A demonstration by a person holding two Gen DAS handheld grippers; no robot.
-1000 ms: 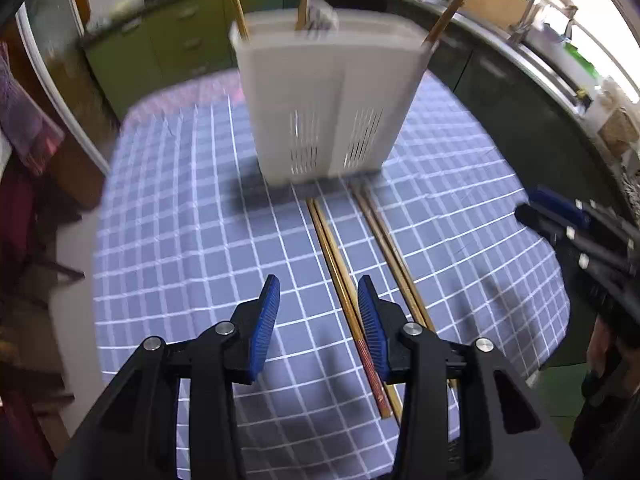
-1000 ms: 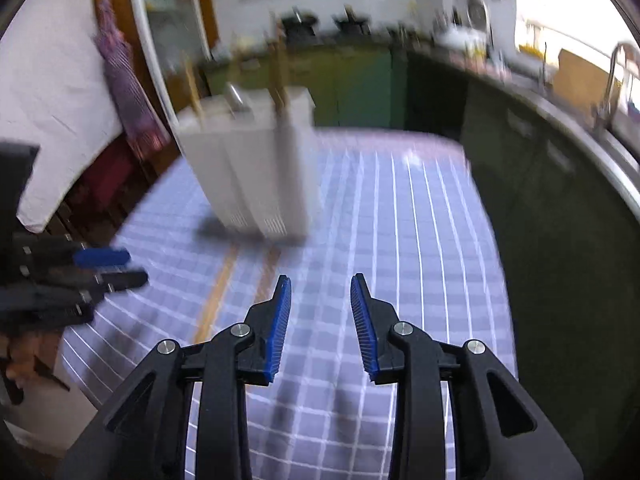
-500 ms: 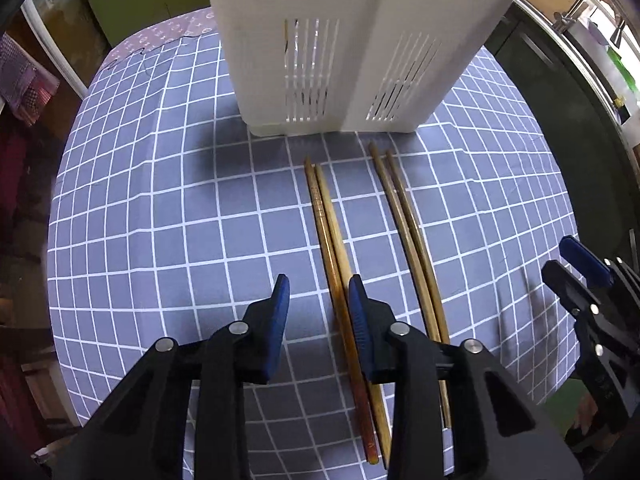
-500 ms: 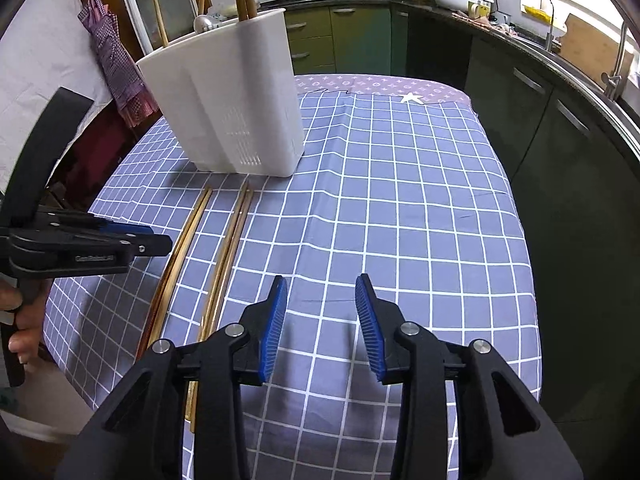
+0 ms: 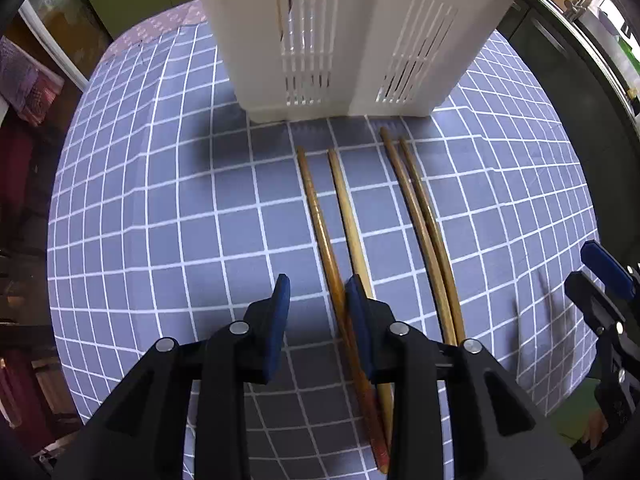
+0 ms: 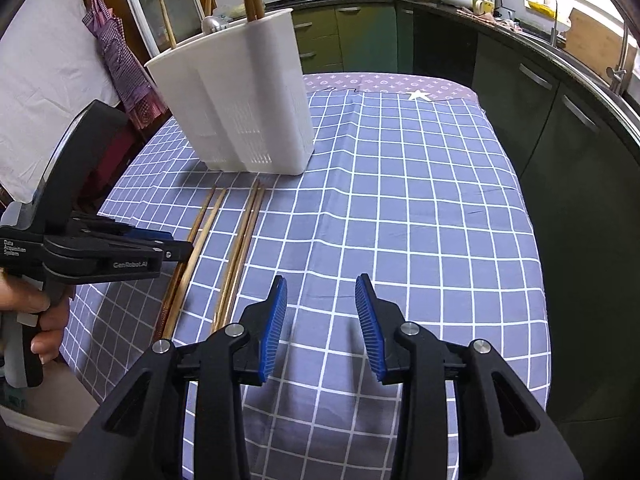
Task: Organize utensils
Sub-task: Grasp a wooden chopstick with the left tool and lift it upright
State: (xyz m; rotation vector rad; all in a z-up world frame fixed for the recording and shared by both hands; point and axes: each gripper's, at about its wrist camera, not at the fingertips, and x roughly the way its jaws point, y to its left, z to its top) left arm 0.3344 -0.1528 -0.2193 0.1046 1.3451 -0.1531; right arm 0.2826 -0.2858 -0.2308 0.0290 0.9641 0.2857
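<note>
We see the counter [image 6: 400,200] under a blue grid cloth [image 5: 160,220]: white utensil holder [image 6: 240,112] standing on it, four chopsticks [image 5: 416,208] lying just before it.

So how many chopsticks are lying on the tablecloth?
4, all in front of the white holder: a splayed pair under the left gripper, a touching pair further right. More stand inside the holder.
</note>
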